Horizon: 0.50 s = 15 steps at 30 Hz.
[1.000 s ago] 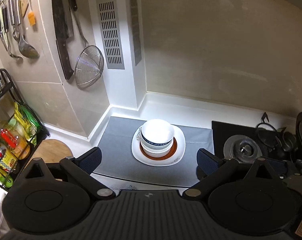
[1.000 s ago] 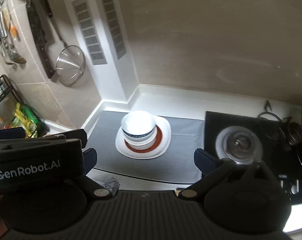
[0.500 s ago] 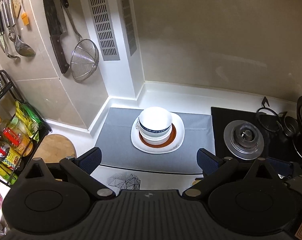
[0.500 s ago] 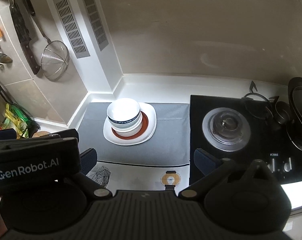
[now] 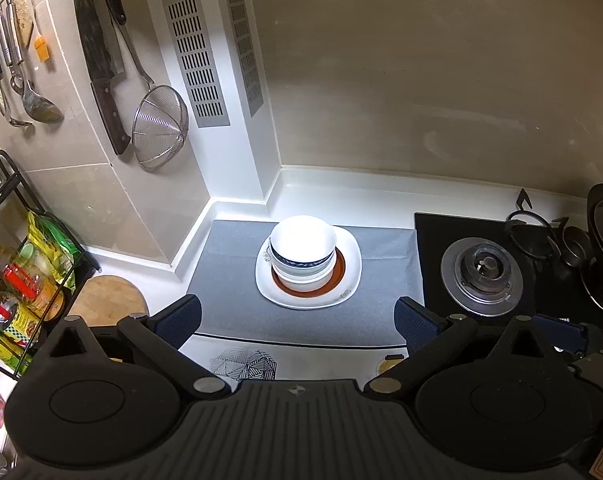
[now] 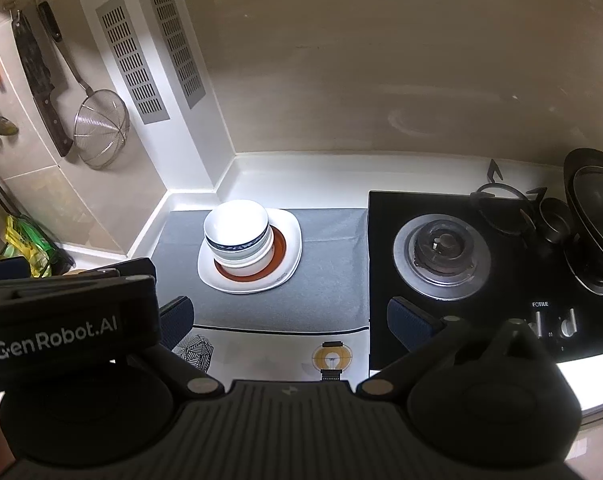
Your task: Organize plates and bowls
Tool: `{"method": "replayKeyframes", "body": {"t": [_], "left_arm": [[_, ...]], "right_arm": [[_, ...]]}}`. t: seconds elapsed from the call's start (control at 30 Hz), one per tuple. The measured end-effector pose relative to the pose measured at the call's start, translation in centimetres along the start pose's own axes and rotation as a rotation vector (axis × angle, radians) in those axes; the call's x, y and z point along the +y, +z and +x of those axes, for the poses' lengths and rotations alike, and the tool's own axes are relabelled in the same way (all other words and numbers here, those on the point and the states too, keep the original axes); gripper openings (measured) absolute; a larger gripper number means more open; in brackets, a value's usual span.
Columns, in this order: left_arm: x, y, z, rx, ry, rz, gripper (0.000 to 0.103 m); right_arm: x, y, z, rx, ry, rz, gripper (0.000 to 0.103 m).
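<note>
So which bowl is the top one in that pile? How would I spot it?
Start at the black gas hob on the counter; beside it lies a grey mat with a white square plate. On that plate sit a brown-rimmed plate and a stack of bowls. The top bowl is plain white inside with a dark blue patterned band outside, unlike the paler bowls beneath.

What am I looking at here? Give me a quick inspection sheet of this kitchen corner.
Surface: white counter with a grey mat.
Job's things: stacked bowls on a red-brown plate on a white plate.
Clutter: nothing seen on the mat.
Grippers: left hand-held gripper and right hand-held gripper open, empty, apart from the stack.
Cables: nothing seen.
Surroundings: gas burner, strainer, cleaver, condiment rack.
</note>
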<state>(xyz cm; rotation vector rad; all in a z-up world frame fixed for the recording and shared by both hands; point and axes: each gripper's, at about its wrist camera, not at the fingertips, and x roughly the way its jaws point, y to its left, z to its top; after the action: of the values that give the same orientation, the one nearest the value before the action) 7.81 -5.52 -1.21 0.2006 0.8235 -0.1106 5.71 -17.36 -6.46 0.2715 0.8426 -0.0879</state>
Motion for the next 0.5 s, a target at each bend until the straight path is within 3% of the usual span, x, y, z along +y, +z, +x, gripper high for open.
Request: {"method": "replayKeyframes", "body": {"t": [0.5], "left_arm": [[0.0,0.3,1.2,0.022,-0.022,0.018,0.103]], "right_arm": [[-0.4,0.4,1.1,0.02,-0.013,0.01,0.103]]}}
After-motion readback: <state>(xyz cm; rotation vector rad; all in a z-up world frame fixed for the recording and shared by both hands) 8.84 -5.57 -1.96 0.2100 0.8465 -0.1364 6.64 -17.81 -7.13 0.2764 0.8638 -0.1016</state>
